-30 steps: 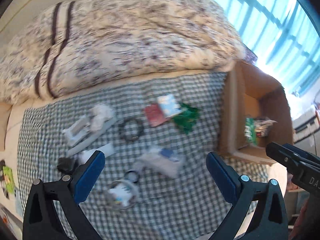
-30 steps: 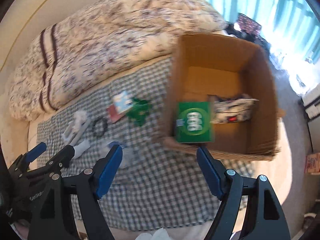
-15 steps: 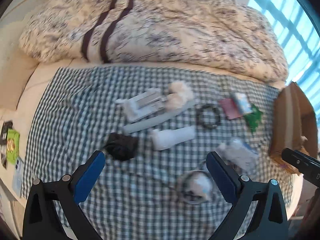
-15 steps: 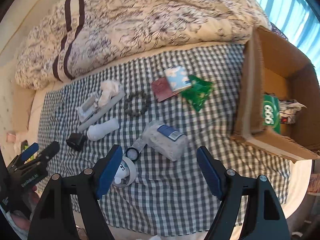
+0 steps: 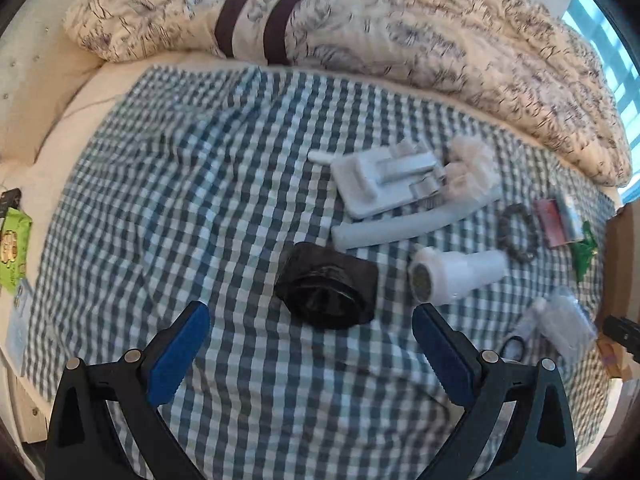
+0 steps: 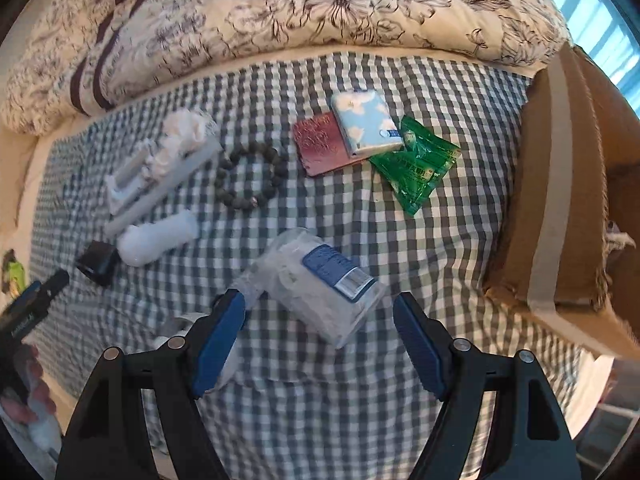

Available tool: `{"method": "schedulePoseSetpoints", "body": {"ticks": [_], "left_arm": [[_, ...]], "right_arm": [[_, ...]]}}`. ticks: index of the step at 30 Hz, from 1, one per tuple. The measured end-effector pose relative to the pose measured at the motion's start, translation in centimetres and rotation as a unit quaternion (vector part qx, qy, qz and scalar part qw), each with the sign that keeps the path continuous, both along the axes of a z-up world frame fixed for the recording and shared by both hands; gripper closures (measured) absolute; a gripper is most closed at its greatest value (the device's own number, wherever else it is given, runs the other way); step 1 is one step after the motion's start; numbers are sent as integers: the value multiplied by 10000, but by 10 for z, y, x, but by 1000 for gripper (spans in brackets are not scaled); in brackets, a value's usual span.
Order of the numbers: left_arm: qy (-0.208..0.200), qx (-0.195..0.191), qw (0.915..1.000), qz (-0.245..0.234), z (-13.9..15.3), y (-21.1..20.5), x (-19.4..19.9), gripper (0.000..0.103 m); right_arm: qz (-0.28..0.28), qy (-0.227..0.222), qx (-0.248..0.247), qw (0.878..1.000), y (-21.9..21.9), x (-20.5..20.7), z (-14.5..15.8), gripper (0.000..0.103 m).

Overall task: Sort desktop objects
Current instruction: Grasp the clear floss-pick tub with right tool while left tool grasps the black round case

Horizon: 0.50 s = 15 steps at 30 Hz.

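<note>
Several objects lie on a checked cloth (image 5: 200, 184) on a bed. My left gripper (image 5: 312, 344) is open and empty, just short of a black round object (image 5: 326, 286). A white cylinder (image 5: 456, 274) and a grey plastic set (image 5: 394, 188) lie beyond it. My right gripper (image 6: 320, 336) is open and empty, its jaws to either side of a clear bag with a blue label (image 6: 316, 280). Past it lie a bead bracelet (image 6: 250, 178), a red card (image 6: 318, 144), a blue tissue pack (image 6: 366, 122) and a green packet (image 6: 418, 164).
A cardboard box (image 6: 560, 184) stands at the right edge of the cloth. A flowered quilt (image 6: 320, 8) is heaped behind the cloth. A green packet (image 5: 12, 240) lies off the cloth at far left. A white round item (image 6: 176, 330) sits partly hidden behind my right gripper's left finger.
Both grippers swung left and came down closer to the cloth. The left now faces the black object; the right moved from the box to over the clear bag.
</note>
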<state>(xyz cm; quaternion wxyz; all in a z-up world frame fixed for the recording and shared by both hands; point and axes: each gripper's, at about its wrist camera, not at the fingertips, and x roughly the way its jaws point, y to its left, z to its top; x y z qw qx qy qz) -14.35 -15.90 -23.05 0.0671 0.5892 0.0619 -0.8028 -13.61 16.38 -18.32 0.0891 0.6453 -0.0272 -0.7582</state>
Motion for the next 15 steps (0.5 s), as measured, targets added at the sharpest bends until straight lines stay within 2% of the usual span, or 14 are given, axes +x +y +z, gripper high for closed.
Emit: {"method": "schedulePoseSetpoints", "body": {"ticks": [7,10,15], "left_arm": [[-247,260,9994,36,-33,-7,-13,0],[-360,241,9991,31,-46,-9,-20,0],[-476,195,9977,-446,-60,-3,-28,0]], "right_arm": [[639,-232,307,9972,-8,-12,-22,27],[1040,-308,525,9927,-18,-14,-33,27],[1692,-465,929,9801,-35,-15,-54,26]]}}
